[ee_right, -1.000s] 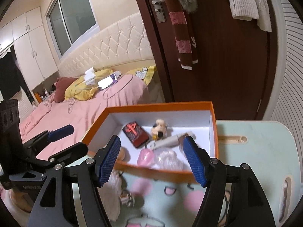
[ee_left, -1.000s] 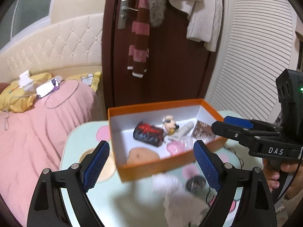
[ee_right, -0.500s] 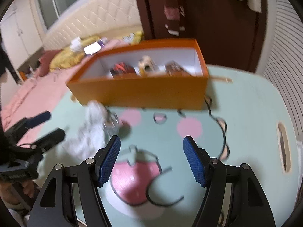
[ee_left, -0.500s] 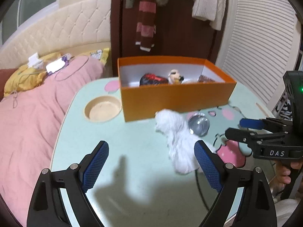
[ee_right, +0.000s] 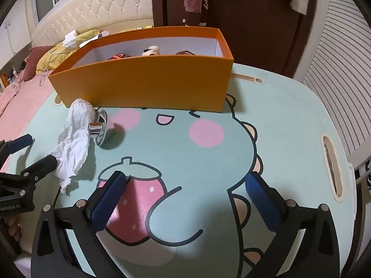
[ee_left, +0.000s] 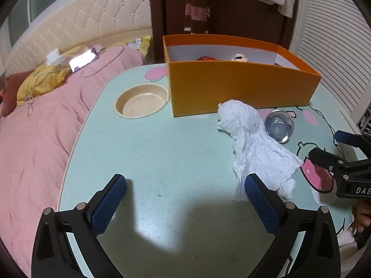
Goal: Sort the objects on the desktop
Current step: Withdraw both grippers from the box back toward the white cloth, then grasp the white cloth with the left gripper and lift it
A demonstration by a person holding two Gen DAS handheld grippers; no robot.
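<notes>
— While both grippers hang over the table (ee_left: 162, 153), what do you make of them?

— The left gripper (ee_left: 185, 199) has its blue pads wide apart and the jaws are opening, with nothing but bare mint tabletop between them. Its right-hand pad (ee_left: 262, 201) sits just in front of the tail of the crumpled white cloth (ee_left: 252, 143), though I cannot tell whether they touch.

— And the other one?

— The right gripper (ee_right: 185, 199) is the same: jaws opening, fingers spread, empty. Under it is the printed strawberry (ee_right: 136, 203) of the cartoon on the table. A bit of the person's hand (ee_left: 361, 215) shows at the edge of the left view.

— Where are the things to sort?

— The cloth lies on the table in front of the orange box (ee_right: 143, 83), its bunched top end close to the box wall. Just beside it, on its right as the left view shows it, is a small shiny metal cup (ee_right: 99, 127) tipped on its side, its rim against the cloth.

— Anything already in the box?

— A few tops show over the wall: something red (ee_right: 117, 56), a little cream figure (ee_right: 151, 51), something brown (ee_right: 184, 52). I cannot make out more.

— What else is about?

— A round beige recess (ee_left: 142, 100) is sunk in the tabletop left of the box, and a pink bed (ee_left: 46, 120) lies beyond the table's edge.
</notes>
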